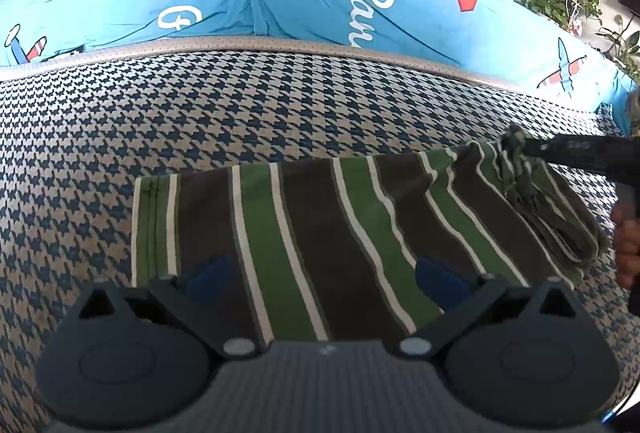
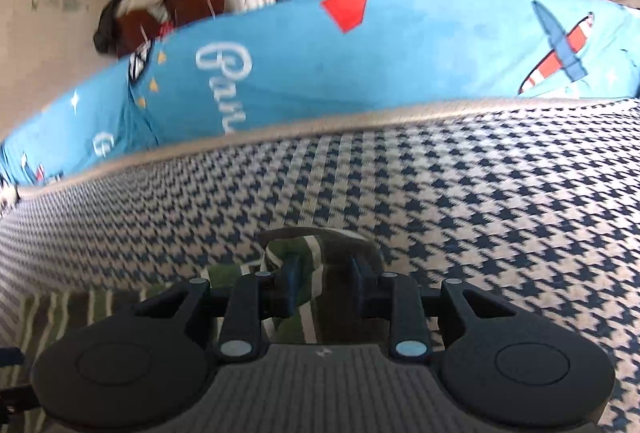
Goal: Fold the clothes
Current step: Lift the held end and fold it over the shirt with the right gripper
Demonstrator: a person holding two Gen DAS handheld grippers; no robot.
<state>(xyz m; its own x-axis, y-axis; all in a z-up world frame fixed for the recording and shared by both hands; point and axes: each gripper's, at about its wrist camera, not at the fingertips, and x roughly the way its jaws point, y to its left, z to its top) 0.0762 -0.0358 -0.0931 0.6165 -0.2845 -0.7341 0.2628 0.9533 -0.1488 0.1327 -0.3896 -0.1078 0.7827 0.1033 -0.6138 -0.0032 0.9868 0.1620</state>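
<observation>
Garment: a striped cloth (image 1: 304, 233) in green, brown and white lies on the houndstooth cover (image 1: 200, 113), on the near side of the blue cartoon-print cushion (image 1: 360, 13) and well apart from it.
Lie of the cloth: mostly flat; the corner farthest toward the right end of the blue cartoon-print cushion is bunched and lifted.
Handling, as a judgement: light, soft and limp; it will sag and drape from any held point and slide easily over the woven cover. Not fragile.
Where to hold: corners and hemmed edges give the surest pinch; the near edge, on the side away from the blue cartoon-print cushion, is the free one for a second hold.
Right gripper (image 2: 324, 269): closed to a narrow gap on a gathered fold of the striped cloth, fingers pointing toward the blue cartoon-print cushion; the view is tilted, so the tool seems rolled to one side.
Left gripper (image 1: 320, 273): jaws spread wide, holding nothing, poised over the near edge of the striped cloth and aimed toward the blue cartoon-print cushion; whether its blue fingertips (image 1: 440, 275) touch the fabric I cannot tell.
</observation>
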